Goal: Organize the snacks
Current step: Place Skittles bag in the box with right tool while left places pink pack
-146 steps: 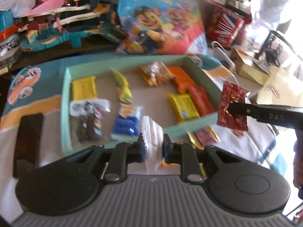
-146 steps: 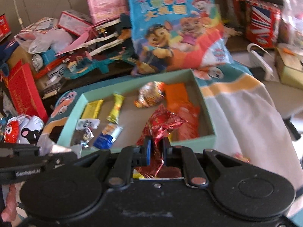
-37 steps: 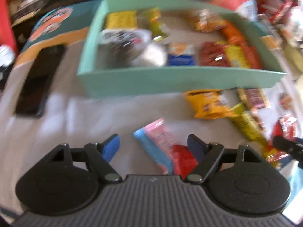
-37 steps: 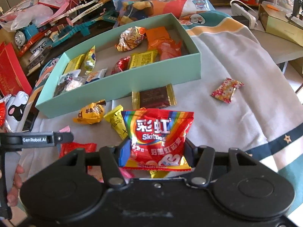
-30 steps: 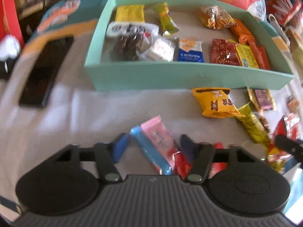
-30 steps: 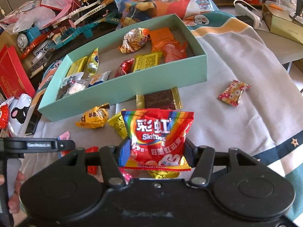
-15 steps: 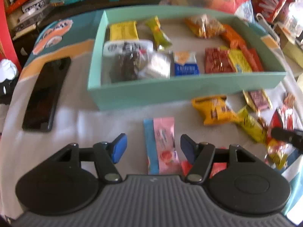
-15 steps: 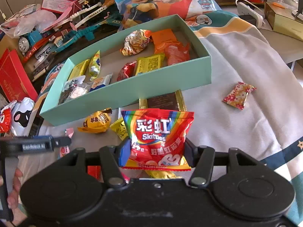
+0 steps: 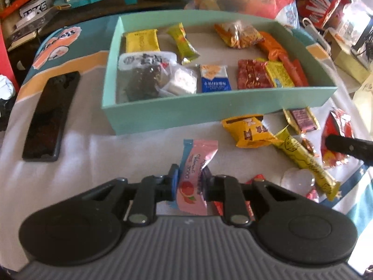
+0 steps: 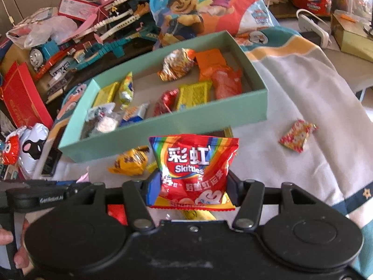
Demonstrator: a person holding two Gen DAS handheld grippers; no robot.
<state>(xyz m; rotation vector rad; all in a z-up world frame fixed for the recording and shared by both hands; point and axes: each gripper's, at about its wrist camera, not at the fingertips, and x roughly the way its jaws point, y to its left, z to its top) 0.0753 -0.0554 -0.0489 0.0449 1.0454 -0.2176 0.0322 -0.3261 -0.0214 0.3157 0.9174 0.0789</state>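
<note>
A mint green box (image 9: 209, 107) on the cloth holds several snack packets; it also shows in the right wrist view (image 10: 163, 126). My left gripper (image 9: 190, 184) is shut on a pink and blue snack packet (image 9: 195, 170), held just in front of the box. My right gripper (image 10: 192, 189) is shut on a red Skittles bag (image 10: 193, 170), held upright above the cloth before the box. The Skittles bag also shows at the right of the left wrist view (image 9: 335, 135).
Loose snacks lie in front of the box: a yellow packet (image 9: 249, 133), a long yellow stick (image 9: 305, 161), a brown bar (image 9: 302, 119), a red patterned candy (image 10: 296, 137). A black phone (image 9: 49, 116) lies left of the box. Toys and a cartoon bag (image 10: 205, 7) crowd the back.
My left gripper has closed on the pink and blue packet and lifted it off the cloth. My right gripper keeps the Skittles bag and has risen slightly toward the box.
</note>
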